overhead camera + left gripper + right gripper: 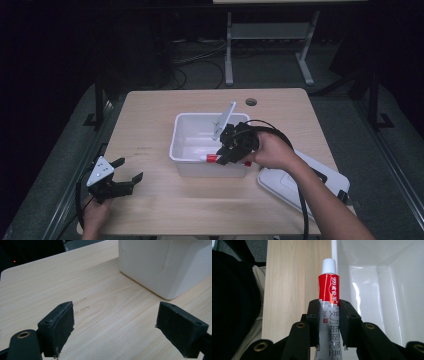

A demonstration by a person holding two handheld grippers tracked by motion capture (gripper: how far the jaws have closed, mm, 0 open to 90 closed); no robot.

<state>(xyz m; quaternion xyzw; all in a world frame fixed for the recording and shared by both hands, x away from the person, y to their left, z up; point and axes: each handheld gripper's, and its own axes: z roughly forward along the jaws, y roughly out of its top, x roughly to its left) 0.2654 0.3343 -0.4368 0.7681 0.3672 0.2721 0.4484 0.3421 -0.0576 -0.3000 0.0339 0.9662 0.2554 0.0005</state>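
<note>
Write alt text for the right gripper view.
The right gripper clamps a red-and-silver ointment tube, its white cap pointing away, between black fingers. Beyond lie a white plastic bin and the light wooden table.

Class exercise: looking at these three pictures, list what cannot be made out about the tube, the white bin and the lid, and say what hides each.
- Tube: its tail, cut off by the bottom edge of the right gripper view; in the high view the right gripper covers most of it.
- White bin: its near inner floor, hidden by its front wall, high view.
- Lid: partly under the forearm, high view.
</note>
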